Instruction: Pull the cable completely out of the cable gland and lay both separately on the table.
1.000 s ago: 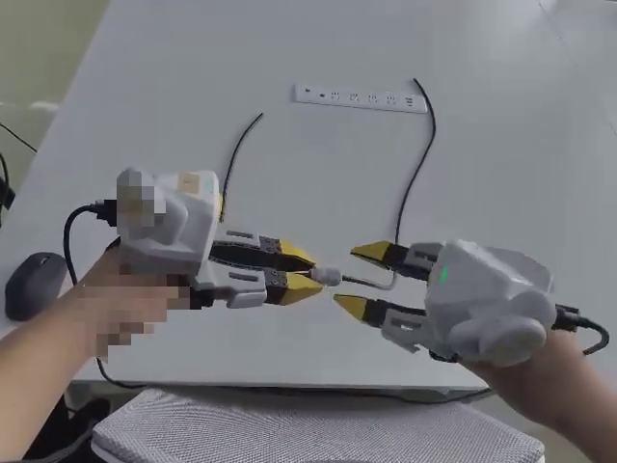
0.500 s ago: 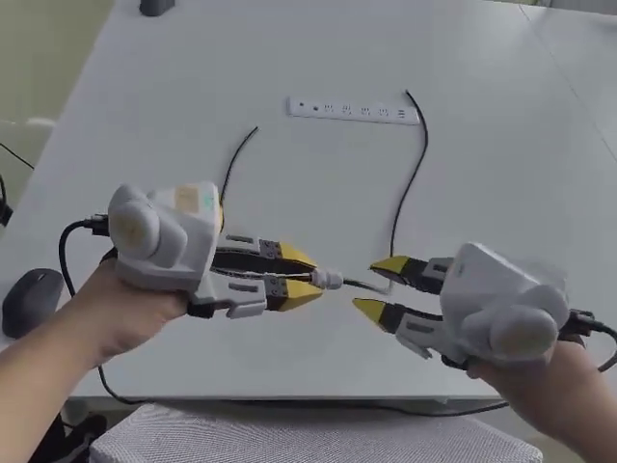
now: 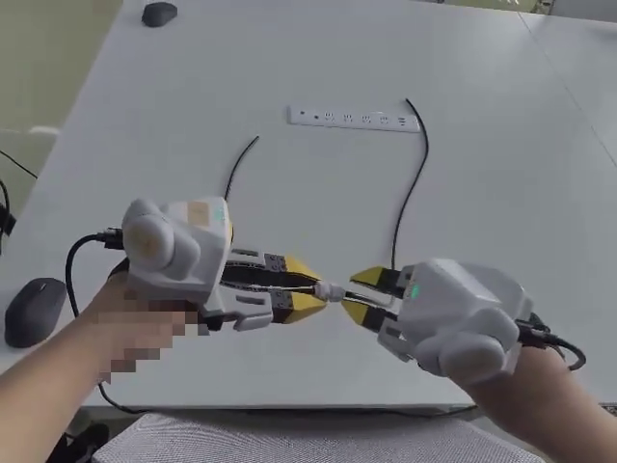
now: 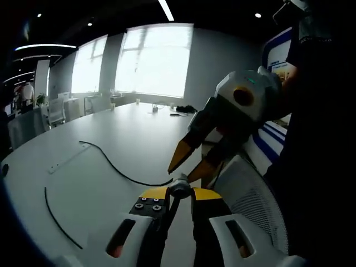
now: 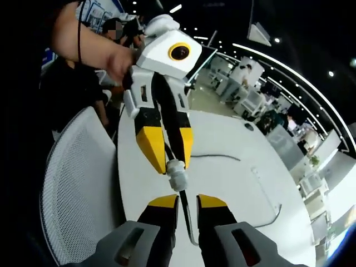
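Note:
My left gripper point(image 3: 313, 287) is shut on a small white cable gland point(image 3: 331, 289), which sticks out past its yellow fingertips above the table's near edge. A black cable point(image 3: 415, 183) leaves the gland and runs across the white table point(image 3: 501, 193) toward the far side. My right gripper point(image 3: 359, 297) faces the left one, tip to tip. Its jaws stand a narrow gap apart on either side of the cable just behind the gland. In the right gripper view the gland point(image 5: 177, 175) hangs from the left gripper point(image 5: 169, 156), and the cable point(image 5: 188, 217) passes between my own jaws.
A white power strip point(image 3: 357, 119) lies at the far middle, and a short loose black wire point(image 3: 239, 164) lies left of it. One dark mouse point(image 3: 34, 309) sits at the left edge, another point(image 3: 159, 13) at the far left. A mesh chair point(image 3: 289, 434) is just below.
The right gripper has moved left up to the gland, and its jaws have narrowed around the cable. The left gripper still holds the gland.

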